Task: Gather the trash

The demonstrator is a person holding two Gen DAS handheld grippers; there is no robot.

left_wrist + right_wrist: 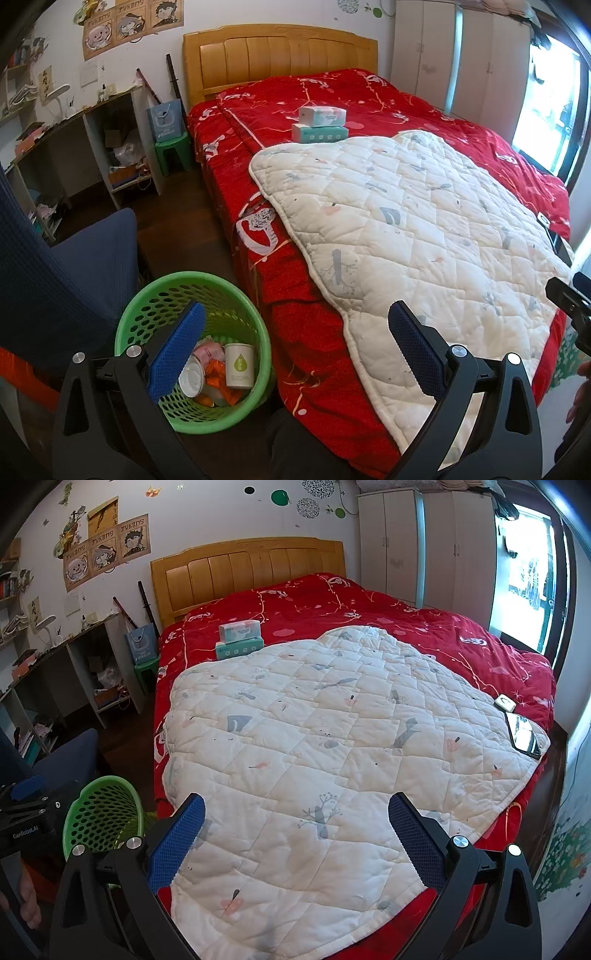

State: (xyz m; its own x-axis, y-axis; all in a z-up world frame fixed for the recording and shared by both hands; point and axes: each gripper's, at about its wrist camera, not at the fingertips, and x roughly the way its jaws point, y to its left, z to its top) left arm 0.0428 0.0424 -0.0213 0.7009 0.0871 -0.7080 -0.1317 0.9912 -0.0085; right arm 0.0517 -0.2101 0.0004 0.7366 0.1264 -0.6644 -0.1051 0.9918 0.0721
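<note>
Green perforated basket (242, 417), red floral bedspread (325, 92), white quilted blanket (332, 738).

A green perforated plastic bin (192, 350) stands upright on the dark floor, just beside the foot corner of the red-covered bed. Inside lies the collected trash: 1 white cylindrical can (240, 365) with a green drop logo standing upright, a round white lid (191, 376) leaning beside it, pink wrappers (208, 350) and orange wrappers (219, 373).

Left claw (295, 332) black frame, blue textured pads (177, 350), silver screws, right claw (295, 812) identical
</note>
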